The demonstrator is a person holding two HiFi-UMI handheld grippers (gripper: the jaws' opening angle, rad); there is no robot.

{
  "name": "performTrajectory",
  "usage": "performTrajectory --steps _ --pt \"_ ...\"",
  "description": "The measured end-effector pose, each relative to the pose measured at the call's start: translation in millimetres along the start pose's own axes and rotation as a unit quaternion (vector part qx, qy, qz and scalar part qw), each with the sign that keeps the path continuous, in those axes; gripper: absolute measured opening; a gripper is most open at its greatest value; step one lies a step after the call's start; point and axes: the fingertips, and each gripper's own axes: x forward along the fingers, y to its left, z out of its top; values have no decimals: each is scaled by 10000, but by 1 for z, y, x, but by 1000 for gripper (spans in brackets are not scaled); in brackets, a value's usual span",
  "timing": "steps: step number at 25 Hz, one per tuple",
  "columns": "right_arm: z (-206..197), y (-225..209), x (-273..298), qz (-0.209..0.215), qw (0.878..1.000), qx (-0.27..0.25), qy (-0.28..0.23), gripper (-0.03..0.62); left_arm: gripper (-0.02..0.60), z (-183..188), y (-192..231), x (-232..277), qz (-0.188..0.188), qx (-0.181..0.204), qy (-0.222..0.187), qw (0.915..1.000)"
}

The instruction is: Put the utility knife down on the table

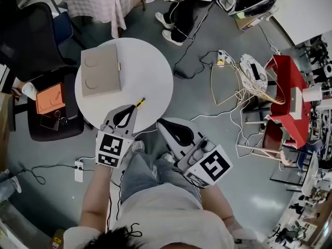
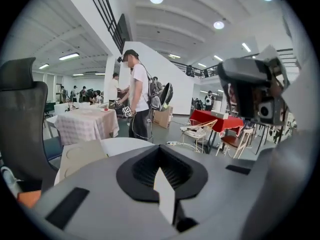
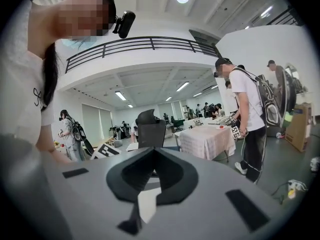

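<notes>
Head view: left gripper (image 1: 133, 108) reaches over the near edge of the round table (image 1: 150, 66). Its jaws are closed, pinching the tail of the knife (image 1: 139, 104), which sticks out past the tips over the tabletop. I cannot tell whether the blade end touches the table. In the left gripper view the jaws meet and the knife itself is hidden. Right gripper (image 1: 161, 122) is just off the table edge, jaws together with nothing between. A flat box (image 1: 101, 71) lies on the far left of the table.

The utility knife (image 1: 140, 102) is slim, yellow and black. It shows slanted over the table (image 1: 150, 71), just beyond the tip of the left gripper (image 1: 132, 109); whether they touch is unclear.
</notes>
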Motion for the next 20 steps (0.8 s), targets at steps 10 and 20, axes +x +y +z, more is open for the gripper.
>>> performTrajectory --steps 10,20 --pt "7 33 -13 711 9973 -80 -157 8 9 63 -44 -80 460 199 -898 9947" --pt "11 63 -34 1340 9905 -189 -229 8 9 97 -92 -139 862 147 -1548 9841"
